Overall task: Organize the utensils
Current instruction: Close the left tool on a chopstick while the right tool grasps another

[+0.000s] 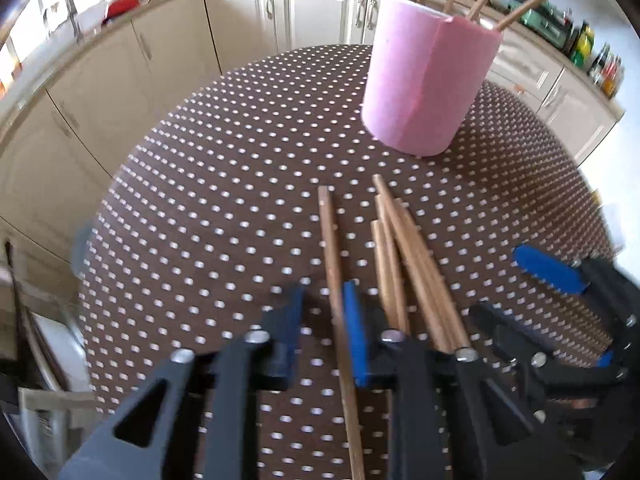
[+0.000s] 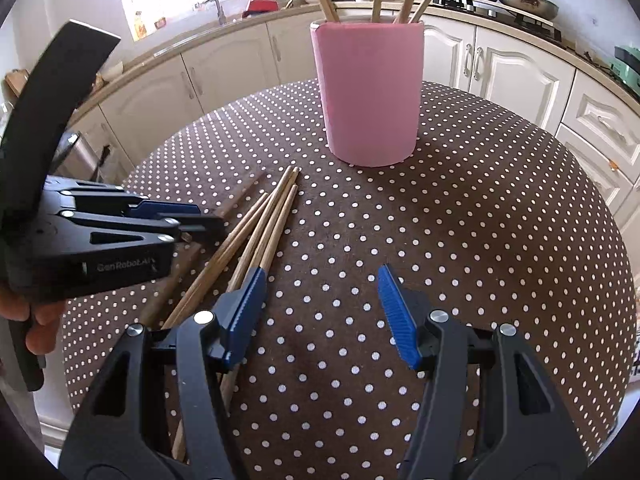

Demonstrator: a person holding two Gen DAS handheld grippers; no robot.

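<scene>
Chopsticks (image 2: 256,236) lie loose in a bundle at the centre left of the right wrist view, on a brown polka-dot tablecloth (image 2: 480,240). One single chopstick (image 1: 334,264) sits between the left gripper (image 1: 322,312)'s blue pads, which have narrowed around it; whether both press it I cannot tell. At the top stands a pink holder (image 2: 370,96) with more chopsticks upright. The right gripper (image 2: 320,312) hangs with its pads apart, empty.

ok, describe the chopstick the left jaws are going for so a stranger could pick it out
Start at the pink cup on the polka-dot table; in front of it wooden chopsticks lie loose on the cloth. Most form a touching bundle. The target chopstick lies alone just left of that bundle in the left wrist view, and it is the only one running between the jaws of the left gripper.
</scene>
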